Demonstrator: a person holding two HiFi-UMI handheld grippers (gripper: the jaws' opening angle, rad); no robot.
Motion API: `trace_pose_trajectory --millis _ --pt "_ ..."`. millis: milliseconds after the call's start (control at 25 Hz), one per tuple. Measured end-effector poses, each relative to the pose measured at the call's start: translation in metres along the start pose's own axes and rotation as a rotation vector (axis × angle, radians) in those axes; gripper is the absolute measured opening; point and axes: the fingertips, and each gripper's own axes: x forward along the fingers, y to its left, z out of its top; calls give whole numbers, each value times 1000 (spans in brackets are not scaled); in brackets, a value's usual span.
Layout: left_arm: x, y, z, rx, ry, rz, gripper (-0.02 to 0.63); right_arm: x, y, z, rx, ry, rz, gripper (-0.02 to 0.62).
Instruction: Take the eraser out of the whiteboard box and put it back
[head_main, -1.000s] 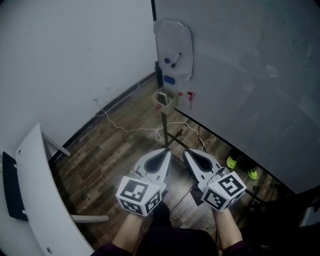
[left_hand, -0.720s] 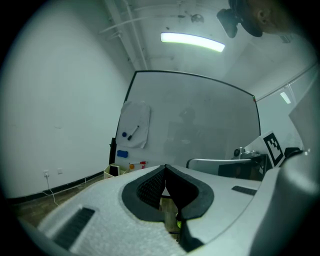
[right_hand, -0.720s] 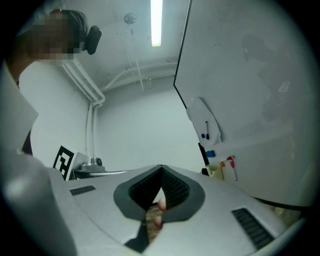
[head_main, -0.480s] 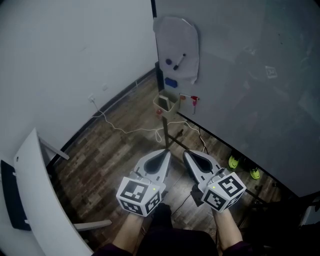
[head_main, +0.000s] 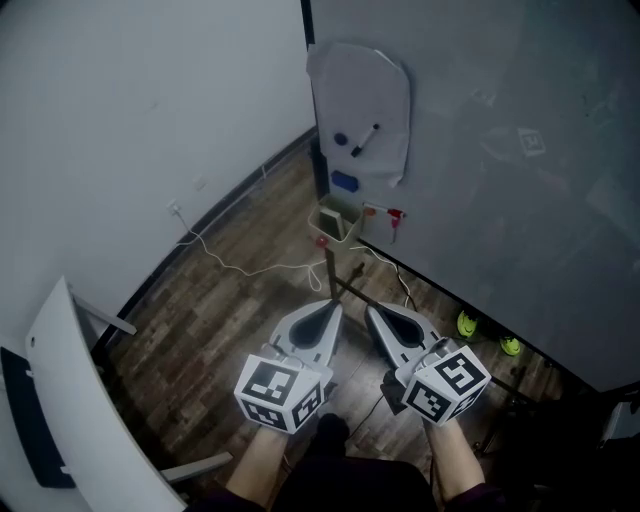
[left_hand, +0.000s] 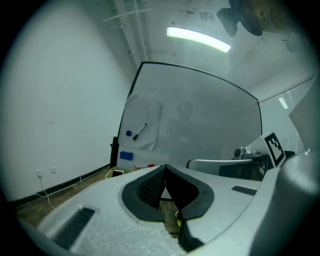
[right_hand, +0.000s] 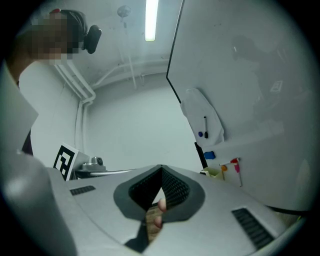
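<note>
The eraser (head_main: 344, 182), a small blue block, sits flat on the whiteboard (head_main: 500, 150). It is ahead of both tools and well apart from them, left of the left tool's line of aim and right of the right tool's. Just below it the whiteboard box (head_main: 335, 218), a pale open tray, hangs at the board's lower edge; what lies inside it cannot be made out. Above the eraser a pale sheet (head_main: 385, 90) is stuck to the board, carrying a black marker (head_main: 364, 140) and a round blue magnet (head_main: 340, 139).

The left tool (head_main: 329, 303) has its jaws together at the tips, with nothing between the dark pads. The right tool (head_main: 374, 308) is likewise closed and empty. The 2 tools lie side by side, near each other, with their tips angled slightly inward and aimed toward the board.

Beneath them is a dark wooden floor (head_main: 230, 310). A white cable (head_main: 250, 268) trails across it ahead and left of the left tool. 2 bright green shoes (head_main: 466, 324) sit to the right of the right tool, under the board. A white surface (head_main: 75, 400) stands behind and left of the left tool.
</note>
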Motion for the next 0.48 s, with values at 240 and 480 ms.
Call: trace_pose_trajectory --millis 240,480 --pt "14 31 9 3 6 -18 6 30 -9 4 12 -11 -28 3" --pt "23 63 7 12 26 -35 6 62 -16 0 21 -17 -45 3"
